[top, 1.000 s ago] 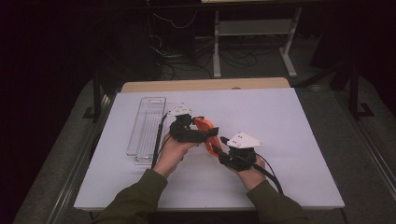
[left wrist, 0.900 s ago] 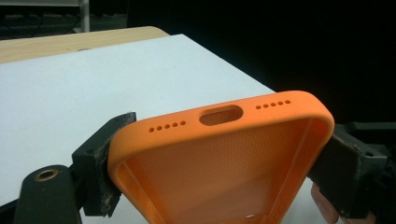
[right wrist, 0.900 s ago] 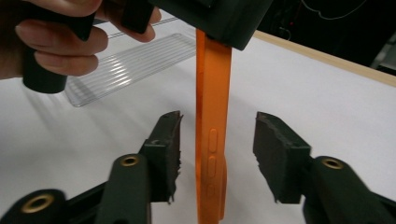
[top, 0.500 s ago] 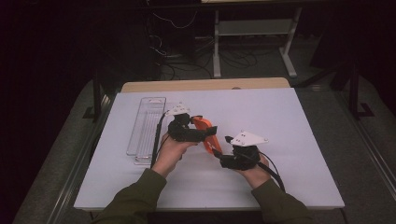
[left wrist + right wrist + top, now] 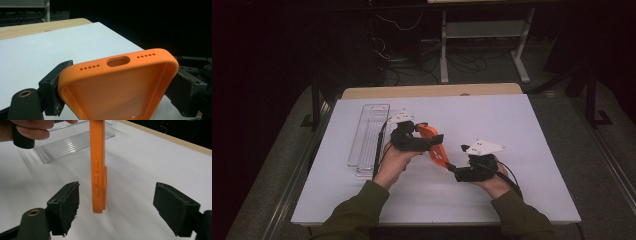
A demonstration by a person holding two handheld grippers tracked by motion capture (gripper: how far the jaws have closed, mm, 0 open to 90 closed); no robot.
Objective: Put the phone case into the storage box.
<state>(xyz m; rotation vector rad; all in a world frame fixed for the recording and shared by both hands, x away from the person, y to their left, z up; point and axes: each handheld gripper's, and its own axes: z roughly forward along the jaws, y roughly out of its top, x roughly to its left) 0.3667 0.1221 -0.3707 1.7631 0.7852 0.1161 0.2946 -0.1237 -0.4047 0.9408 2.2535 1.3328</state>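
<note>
1 clear ribbed plastic tray [image 5: 368, 134] lies left on the white tabletop [image 5: 512, 130]. Left hand-held gripper [image 5: 432, 142] clamps the orange, textured silicone phone case [image 5: 435, 146]; right hand-held gripper [image 5: 453, 169], jaws just opening wide, straddles its edge untouched.

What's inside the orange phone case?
Nothing. In the left gripper view the orange phone case shows only its bare textured lining; the lower end runs out of the picture. The left gripper clamps its edges.
</note>
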